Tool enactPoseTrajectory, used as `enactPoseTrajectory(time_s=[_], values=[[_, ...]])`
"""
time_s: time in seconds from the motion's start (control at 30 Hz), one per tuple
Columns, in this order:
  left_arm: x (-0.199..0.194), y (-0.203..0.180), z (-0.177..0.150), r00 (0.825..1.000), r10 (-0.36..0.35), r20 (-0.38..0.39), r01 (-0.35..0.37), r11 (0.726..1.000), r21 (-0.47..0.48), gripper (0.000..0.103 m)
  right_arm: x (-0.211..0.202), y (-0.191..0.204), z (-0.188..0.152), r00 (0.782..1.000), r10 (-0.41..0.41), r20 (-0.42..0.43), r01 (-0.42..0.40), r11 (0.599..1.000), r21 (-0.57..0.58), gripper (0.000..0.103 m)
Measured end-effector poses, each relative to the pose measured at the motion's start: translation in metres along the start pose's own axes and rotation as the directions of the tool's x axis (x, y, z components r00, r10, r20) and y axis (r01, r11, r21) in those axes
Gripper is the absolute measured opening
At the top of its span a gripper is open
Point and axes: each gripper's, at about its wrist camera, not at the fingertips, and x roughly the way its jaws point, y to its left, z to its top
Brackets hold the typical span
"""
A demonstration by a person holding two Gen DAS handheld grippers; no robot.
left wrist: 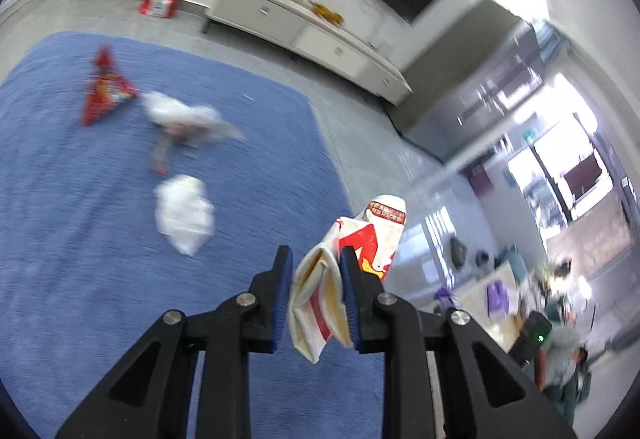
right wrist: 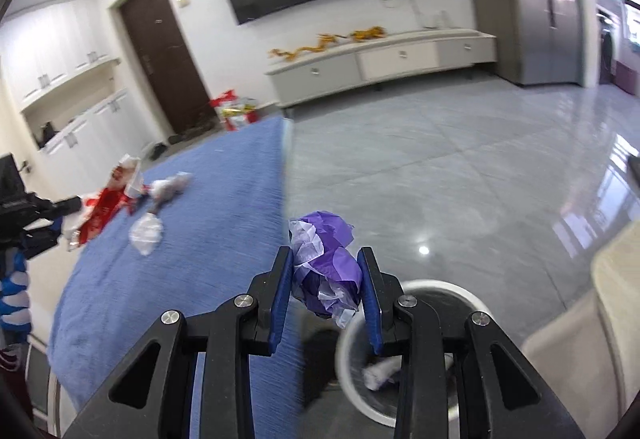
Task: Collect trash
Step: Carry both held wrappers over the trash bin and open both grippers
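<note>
Blue cloth spreads ahead of the left gripper, whose jaws pinch a folded red-and-white wrapper. Ahead and to its left lie a white crumpled wad, another pale wad and a red packet.

Grey floor tiles stretch beyond the right gripper, clamped on crumpled purple paper. Directly below its fingers sits a white bin holding a scrap.

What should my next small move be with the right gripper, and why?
Probably shift the right gripper slightly to the right, over the white bin, then open. It is shut on the purple wrapper, which hangs near the bin's left rim rather than over its middle. The left gripper, shut on the paper bag, can follow.
</note>
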Motion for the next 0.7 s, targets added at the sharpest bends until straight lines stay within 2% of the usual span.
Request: enactPoseTrajectory(time_s=[0.2, 0.33, 0.6, 0.7], values=[[0.059, -0.075, -0.021, 0.992, 0.001, -0.128, 0.019, 0.988, 0.156, 0.023, 0.010, -0.048, -0.026, 0.997, -0.048, -0.053, 0.053, 0.994, 0.099, 0.033], [0.099, -0.116, -0.038, 0.980, 0.042, -0.196, 0.010, 0.967, 0.255, 0.023, 0.026, -0.071, -0.040, 0.994, -0.057, -0.096, 0.071, 0.987, 0.146, 0.033], [0.173, -0.162, -0.069, 0.947, 0.141, -0.288, -0.020, 0.922, 0.387, 0.023, 0.058, -0.108, -0.057, 0.983, -0.064, -0.172, 0.099, 0.975, 0.200, 0.034], [0.196, -0.174, -0.079, 0.942, 0.154, -0.299, -0.015, 0.907, 0.420, 0.028, 0.068, -0.116, -0.060, 0.979, -0.076, -0.188, 0.114, 0.972, 0.204, 0.038]])
